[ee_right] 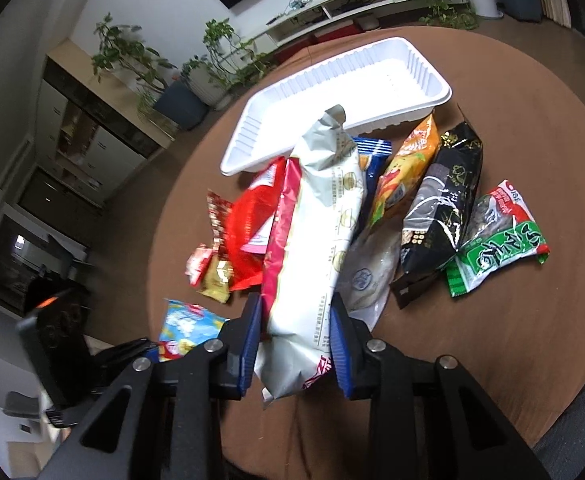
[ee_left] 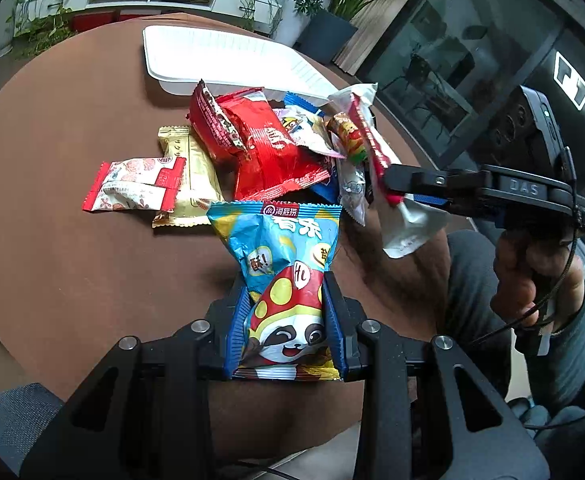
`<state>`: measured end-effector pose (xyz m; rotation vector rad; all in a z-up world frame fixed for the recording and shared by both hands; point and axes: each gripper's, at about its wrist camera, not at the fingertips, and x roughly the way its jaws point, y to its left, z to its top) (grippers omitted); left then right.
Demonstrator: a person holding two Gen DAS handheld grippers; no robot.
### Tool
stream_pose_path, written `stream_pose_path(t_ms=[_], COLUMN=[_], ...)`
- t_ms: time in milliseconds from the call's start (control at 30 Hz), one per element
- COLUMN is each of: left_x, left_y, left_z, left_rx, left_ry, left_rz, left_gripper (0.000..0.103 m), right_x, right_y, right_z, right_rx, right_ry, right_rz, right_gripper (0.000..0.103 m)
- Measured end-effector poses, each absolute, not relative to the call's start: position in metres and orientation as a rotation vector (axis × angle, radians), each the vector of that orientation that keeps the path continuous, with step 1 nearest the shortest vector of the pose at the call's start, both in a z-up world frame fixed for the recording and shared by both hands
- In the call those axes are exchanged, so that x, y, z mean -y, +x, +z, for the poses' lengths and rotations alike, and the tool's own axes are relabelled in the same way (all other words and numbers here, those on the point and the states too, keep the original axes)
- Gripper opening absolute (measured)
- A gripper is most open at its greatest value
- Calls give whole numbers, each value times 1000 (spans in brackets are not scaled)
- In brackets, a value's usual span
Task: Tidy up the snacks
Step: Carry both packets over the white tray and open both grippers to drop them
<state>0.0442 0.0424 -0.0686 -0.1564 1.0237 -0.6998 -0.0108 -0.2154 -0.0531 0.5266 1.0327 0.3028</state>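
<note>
My left gripper (ee_left: 286, 280) is shut on a blue panda snack bag (ee_left: 288, 264), held above the round brown table (ee_left: 72, 264). My right gripper (ee_right: 294, 304) is shut on a long white-and-red snack packet (ee_right: 320, 224), lifted over the snack pile; this gripper also shows at the right of the left wrist view (ee_left: 392, 184). An empty white tray (ee_right: 332, 92) lies at the table's far side, also seen in the left wrist view (ee_left: 220, 52). A red bag (ee_left: 268, 148) tops the pile.
Loose snacks lie on the table: a gold packet (ee_left: 192, 176), a red-white packet (ee_left: 132, 188), an orange bag (ee_right: 404, 172), a black bag (ee_right: 440, 208), a green seaweed pack (ee_right: 496, 240). Plants and a white shelf stand beyond the table.
</note>
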Motion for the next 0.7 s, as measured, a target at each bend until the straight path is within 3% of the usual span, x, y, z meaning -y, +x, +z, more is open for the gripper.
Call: stream_pose_path(t_ms=[367, 700], left_x=[-67, -65], left_y=[82, 202], left_z=[-18, 45], left_rx=[-933, -870], left_ry=[-223, -161], left_rz=[-686, -572], left_gripper=[32, 32], right_x=[263, 314], right_y=[-4, 89], right_z=[-20, 30], right_rx=[-939, -871], right_ry=[594, 483], right_rz=[295, 165], right_gripper=[34, 34])
